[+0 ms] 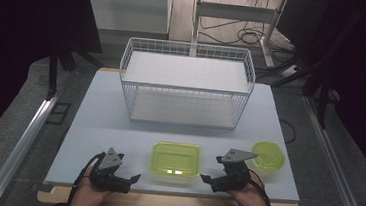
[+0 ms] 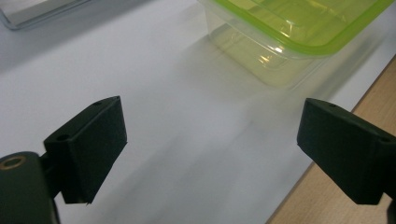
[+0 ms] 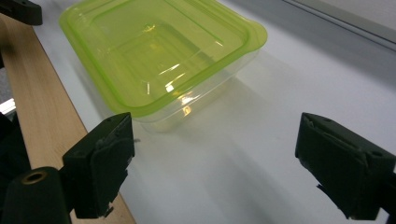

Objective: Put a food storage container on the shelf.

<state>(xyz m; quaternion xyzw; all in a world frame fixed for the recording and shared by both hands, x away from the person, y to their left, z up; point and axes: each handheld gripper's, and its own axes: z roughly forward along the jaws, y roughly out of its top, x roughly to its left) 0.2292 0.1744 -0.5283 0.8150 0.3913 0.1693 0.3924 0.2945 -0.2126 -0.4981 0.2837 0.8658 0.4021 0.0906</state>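
Note:
A clear rectangular container with a lime-green lid (image 1: 176, 158) (image 2: 280, 37) (image 3: 159, 51) sits near the table's front edge, between the two grippers. My left gripper (image 1: 129, 171) (image 2: 210, 140) rests to its left, pointing toward it, jaws wide open over bare table. To the container's right my right gripper (image 1: 210, 168) (image 3: 215, 154) points at it, also open and empty. Neither gripper touches the container. A second, rounded lime-green container (image 1: 268, 155) stands behind the right gripper.
A white wire rack (image 1: 186, 83) with two shelves stands at the middle back of the white tabletop (image 1: 99, 121). A wooden strip (image 3: 42, 107) runs along the table's front edge, under the hands. Dark floor and metal rails flank the table.

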